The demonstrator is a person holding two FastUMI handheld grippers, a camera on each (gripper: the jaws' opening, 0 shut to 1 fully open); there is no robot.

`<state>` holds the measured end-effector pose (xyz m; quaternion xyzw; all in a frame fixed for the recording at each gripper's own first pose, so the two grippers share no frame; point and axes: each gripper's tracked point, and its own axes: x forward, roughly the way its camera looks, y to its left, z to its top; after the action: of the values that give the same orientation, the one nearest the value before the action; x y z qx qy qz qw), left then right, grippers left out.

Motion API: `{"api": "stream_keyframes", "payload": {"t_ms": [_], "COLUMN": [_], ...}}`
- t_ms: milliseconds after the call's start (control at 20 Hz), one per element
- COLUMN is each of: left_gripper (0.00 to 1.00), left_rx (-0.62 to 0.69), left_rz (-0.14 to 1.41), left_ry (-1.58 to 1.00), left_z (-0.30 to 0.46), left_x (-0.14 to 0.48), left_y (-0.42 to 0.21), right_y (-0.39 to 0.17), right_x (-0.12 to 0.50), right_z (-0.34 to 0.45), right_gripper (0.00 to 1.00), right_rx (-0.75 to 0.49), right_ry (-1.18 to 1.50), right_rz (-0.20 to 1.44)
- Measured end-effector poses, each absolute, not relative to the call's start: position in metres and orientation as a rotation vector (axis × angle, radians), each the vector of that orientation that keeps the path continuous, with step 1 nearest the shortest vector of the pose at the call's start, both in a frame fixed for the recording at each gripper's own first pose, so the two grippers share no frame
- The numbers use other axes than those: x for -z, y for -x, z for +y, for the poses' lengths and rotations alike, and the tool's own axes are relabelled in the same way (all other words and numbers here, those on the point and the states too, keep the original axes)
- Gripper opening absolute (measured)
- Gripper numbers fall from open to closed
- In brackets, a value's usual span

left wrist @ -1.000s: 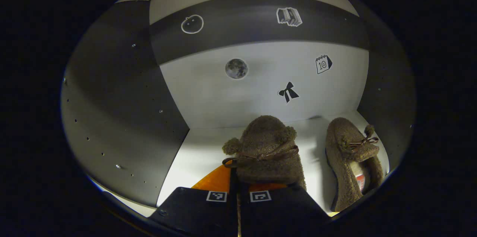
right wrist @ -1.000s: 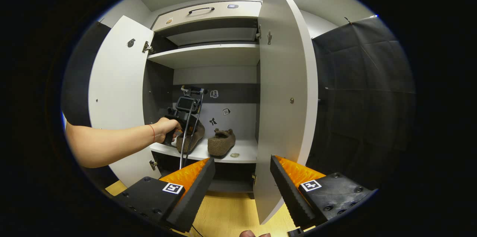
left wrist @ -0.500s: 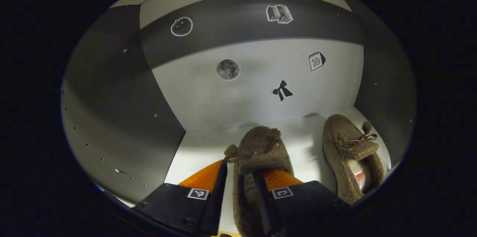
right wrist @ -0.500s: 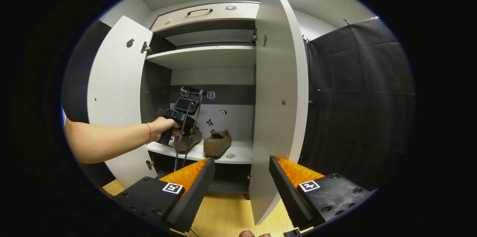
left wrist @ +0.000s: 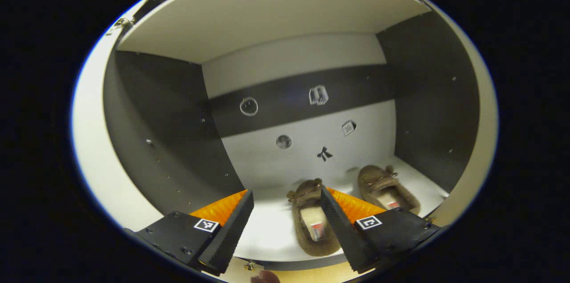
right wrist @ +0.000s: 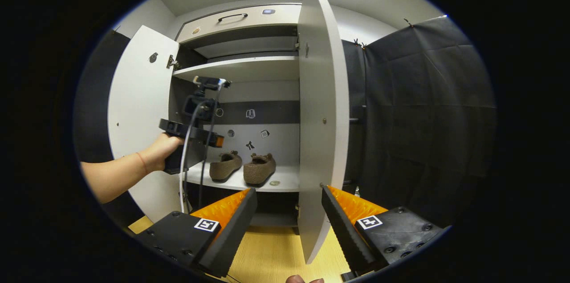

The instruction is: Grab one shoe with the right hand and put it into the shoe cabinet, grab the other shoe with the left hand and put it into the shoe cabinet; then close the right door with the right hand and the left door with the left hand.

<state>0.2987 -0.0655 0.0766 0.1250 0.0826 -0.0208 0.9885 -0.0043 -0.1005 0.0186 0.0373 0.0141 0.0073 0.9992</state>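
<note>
2 shoes [left wrist: 311, 223] [left wrist: 385, 187], 2 doors [right wrist: 138, 114] [right wrist: 318, 114], 5 stickers [left wrist: 318, 95].

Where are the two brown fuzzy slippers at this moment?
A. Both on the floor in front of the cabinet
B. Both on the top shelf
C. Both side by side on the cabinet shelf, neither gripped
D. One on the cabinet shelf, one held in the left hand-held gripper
C: the left slipper and right slipper rest on the white shelf, while the left hand-held gripper is open in front of them.
</note>
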Motion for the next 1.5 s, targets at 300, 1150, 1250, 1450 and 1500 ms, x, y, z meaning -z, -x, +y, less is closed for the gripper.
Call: {"api": "stream_keyframes", "payload": {"t_ms": [300,1150,1250,1450,1500], "left_gripper": [0.99,0.96,0.96,0.96,0.96], "left_rx": [0.084,0.121,0.116,0.093,0.097], "left_rz": [0.037,-0.007,-0.004,-0.014,-0.011], "left_ry": [-0.16,-0.059,-0.038,-0.035,-0.046], "left_z": [-0.081,-0.061,-0.053,-0.028,-0.023], "left_x": [-0.107,-0.098,-0.096,-0.098,-0.096], "left_y": [-0.218,-0.058,-0.046,-0.024,-0.017], "right_y": [0.012,-0.036,-0.04,-0.041,-0.041], "right_x": [-0.038,-0.045,-0.045,-0.045,-0.046], "right_z": [-0.144,-0.256,-0.249,-0.244,-0.242], "right_gripper": [0.97,0.98,0.98,0.98,0.98], "right_rx": [0.044,0.22,0.2,0.216,0.22], "right_ry": [-0.105,-0.166,-0.181,-0.169,-0.17], "right_rz": [0.019,0.024,0.029,0.012,0.011]}}
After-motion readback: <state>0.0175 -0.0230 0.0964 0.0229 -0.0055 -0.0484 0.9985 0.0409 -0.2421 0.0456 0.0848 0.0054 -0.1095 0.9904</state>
